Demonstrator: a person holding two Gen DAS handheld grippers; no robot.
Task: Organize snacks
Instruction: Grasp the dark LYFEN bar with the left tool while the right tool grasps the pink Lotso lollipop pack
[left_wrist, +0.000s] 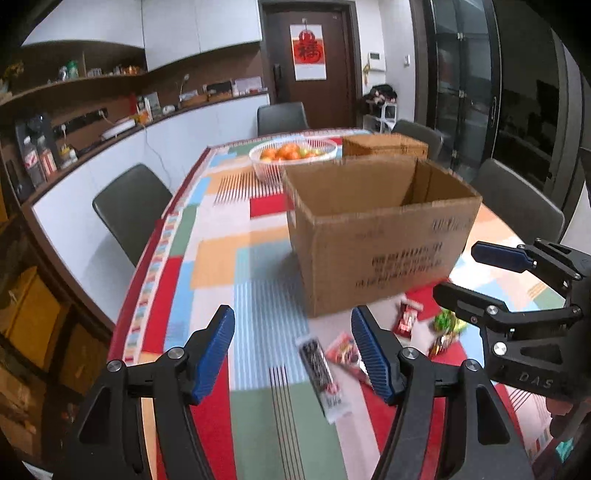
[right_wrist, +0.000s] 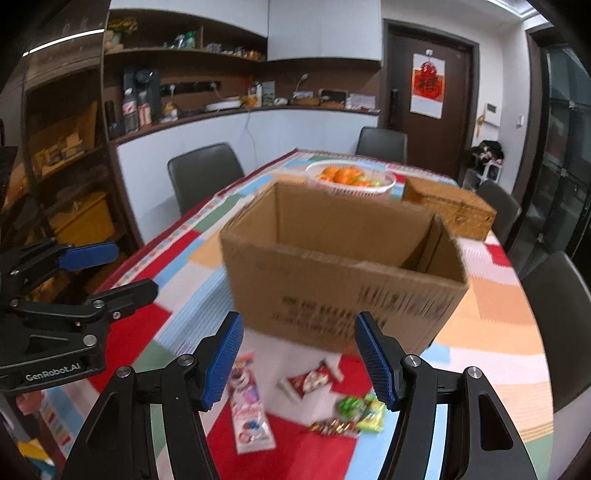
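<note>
Both sets of jaws stand released, with nothing between the blue pads. The left gripper hangs over the patchwork tablecloth, and at about 5 o'clock from its midpoint lies a long dark snack packet, with a red-and-white packet just beside it against the right pad. The right gripper hovers with a small red wrapped snack just below its midpoint. A long pink packet lies at about 7 o'clock from that midpoint, and a green-and-yellow sweet bag at 5 o'clock, with a smaller shiny wrapper touching it.

Further out, at 12 o'clock from each gripper, the open cardboard box stands upright near the snacks. As far as its inside shows, it looks empty. Beyond it are a white basket of oranges and a closed woven box. Grey chairs ring the table.

I judge the task barely begun: all the snacks I can see still lie loose on the cloth in front of the box, and this is the reach toward a first pick. The next move calls for each gripper to drop onto one packet and straddle it across its narrow side. It should close gently on the thin, flat wrapper without sliding it, then lift clear of the box rim.
</note>
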